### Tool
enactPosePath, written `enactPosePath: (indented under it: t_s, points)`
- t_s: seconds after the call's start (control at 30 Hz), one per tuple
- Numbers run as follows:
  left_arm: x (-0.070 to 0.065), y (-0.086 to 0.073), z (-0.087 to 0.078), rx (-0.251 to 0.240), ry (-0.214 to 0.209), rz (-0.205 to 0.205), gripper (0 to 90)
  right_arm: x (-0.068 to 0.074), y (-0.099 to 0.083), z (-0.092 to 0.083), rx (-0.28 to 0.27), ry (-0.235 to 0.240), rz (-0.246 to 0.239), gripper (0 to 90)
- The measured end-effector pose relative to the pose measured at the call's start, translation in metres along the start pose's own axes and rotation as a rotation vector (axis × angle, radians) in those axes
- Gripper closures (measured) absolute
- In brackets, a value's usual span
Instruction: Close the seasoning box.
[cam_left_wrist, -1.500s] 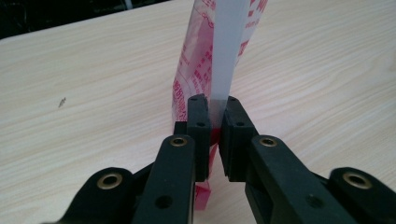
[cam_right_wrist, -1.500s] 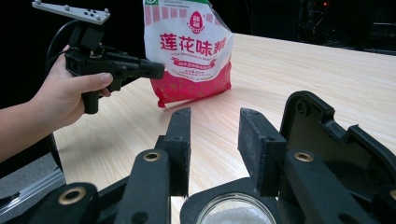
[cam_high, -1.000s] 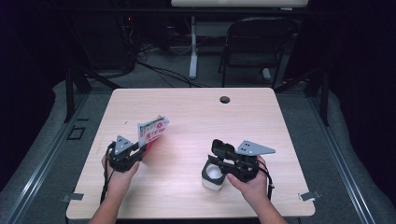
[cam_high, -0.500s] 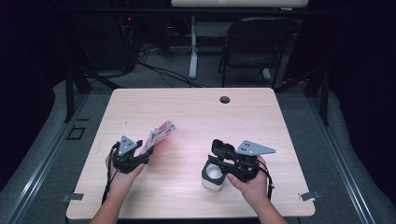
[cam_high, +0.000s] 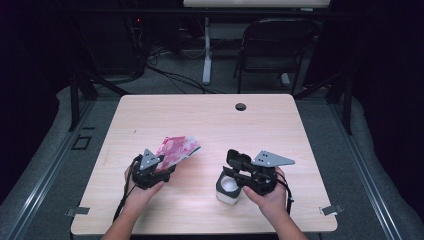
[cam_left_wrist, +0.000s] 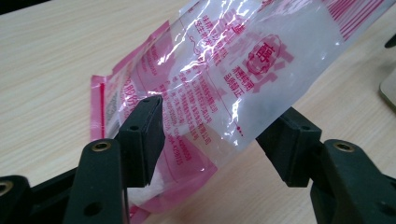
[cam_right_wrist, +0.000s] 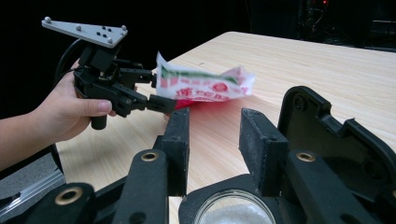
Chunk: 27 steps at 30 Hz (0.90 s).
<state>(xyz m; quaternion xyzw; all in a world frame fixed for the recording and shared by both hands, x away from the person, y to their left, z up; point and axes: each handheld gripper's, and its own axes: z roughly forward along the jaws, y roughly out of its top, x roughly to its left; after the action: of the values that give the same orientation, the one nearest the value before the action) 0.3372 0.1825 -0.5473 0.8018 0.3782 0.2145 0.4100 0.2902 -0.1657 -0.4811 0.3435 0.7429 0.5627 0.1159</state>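
I see the wooden table (cam_high: 210, 125) carrying everything. On its left half lies the pink-printed plastic bag (cam_left_wrist: 224, 79), its near end between my left gripper (cam_left_wrist: 219, 140), whose jaws have just been opening and stand spread. My right gripper (cam_high: 235, 172) is clamped on the small white jar (cam_high: 228, 189).

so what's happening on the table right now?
A person works two tongs. The left tongs have just been opening around a pink bag, which sits between the jaws with one end resting on the table. The right tongs hold a white jar upright on the table.
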Motion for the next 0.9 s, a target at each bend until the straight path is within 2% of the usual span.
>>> enactPosePath:
  t_s: [0.2,0.43,0.77,0.9]
  points:
    - [-0.009,-0.001,0.006,0.02,-0.025,0.025,41.7,0.0,0.0,0.0,0.002,-0.003,-0.002,63.2]
    - [-0.017,0.0,0.008,0.013,-0.065,0.026,41.7,-0.001,0.0,-0.001,0.001,-0.008,-0.001,62.3]
    - [-0.024,0.001,0.011,0.026,-0.087,0.033,41.4,-0.002,-0.001,0.0,0.008,-0.011,0.004,61.9]
    - [-0.027,0.004,0.009,0.007,-0.109,0.025,42.5,-0.003,-0.001,0.0,0.009,-0.01,0.005,61.9]
